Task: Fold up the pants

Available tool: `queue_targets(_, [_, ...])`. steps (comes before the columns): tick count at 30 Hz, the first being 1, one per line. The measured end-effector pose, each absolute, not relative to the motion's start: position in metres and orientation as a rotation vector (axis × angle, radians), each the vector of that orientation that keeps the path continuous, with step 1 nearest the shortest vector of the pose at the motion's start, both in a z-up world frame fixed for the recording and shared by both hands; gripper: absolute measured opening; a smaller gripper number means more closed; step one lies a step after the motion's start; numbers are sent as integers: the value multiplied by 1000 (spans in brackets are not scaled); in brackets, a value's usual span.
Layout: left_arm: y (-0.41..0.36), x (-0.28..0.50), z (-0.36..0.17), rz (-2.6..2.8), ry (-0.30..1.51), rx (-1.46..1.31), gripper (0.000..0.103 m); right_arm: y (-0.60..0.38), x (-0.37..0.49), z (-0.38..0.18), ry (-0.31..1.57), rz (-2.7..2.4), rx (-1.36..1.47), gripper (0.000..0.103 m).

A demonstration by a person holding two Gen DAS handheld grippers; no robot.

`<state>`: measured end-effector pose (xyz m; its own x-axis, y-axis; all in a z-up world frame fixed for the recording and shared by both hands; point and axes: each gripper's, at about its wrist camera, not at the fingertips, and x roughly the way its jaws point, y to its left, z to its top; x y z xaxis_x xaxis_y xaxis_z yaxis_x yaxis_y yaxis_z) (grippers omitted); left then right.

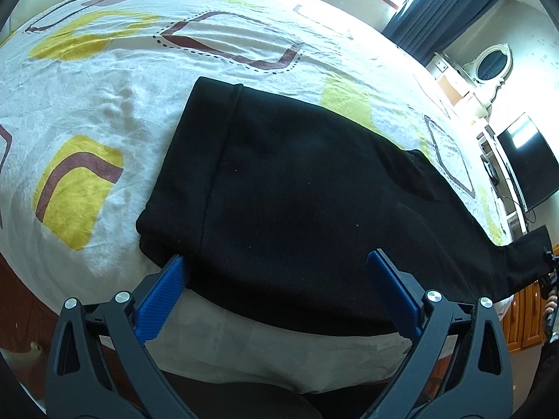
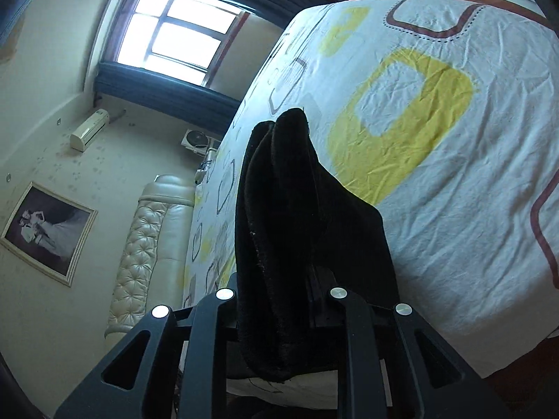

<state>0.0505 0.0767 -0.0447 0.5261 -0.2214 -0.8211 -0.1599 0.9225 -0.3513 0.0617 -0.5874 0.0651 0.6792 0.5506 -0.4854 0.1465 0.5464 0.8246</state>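
Black pants [image 1: 297, 188] are shown spread flat on a bed [image 1: 104, 97] covered by a white sheet printed with yellow and maroon shapes. The waistband end is laid toward the left of the left wrist view, close to the bed's near edge, and the legs are drawn out toward the right edge. The left gripper [image 1: 279, 262] is held above the near edge of the pants with its jaws wide apart; its blue fingers [image 1: 164, 296] are seen on either side of the fabric and nothing is clamped between them. Whether the left fingertip touches the cloth cannot be told.

At the far right of that view, the leg end is seen lifted off the bed and pinched by the right gripper [image 1: 550, 272], only partly visible there. In the right wrist view, the right gripper [image 2: 279, 300] is shown closed on a bunched fold of the pants [image 2: 283, 209], which rises between its jaws and hides the fingertips. The cloth is raised clear of the sheet [image 2: 454, 192]. A window [image 2: 174, 31], a padded headboard [image 2: 146, 244] and a framed picture [image 2: 49, 232] are visible behind.
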Motion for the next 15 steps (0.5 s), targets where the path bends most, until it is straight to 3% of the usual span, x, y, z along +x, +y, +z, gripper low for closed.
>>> queue_targets(6, [72, 49, -45, -47, 1033, -427, 100, -496, 75, 94, 836, 363, 892, 20])
queue_targets(15, [62, 47, -37, -81, 1022, -445, 100, -380, 97, 73, 929, 360, 772, 20])
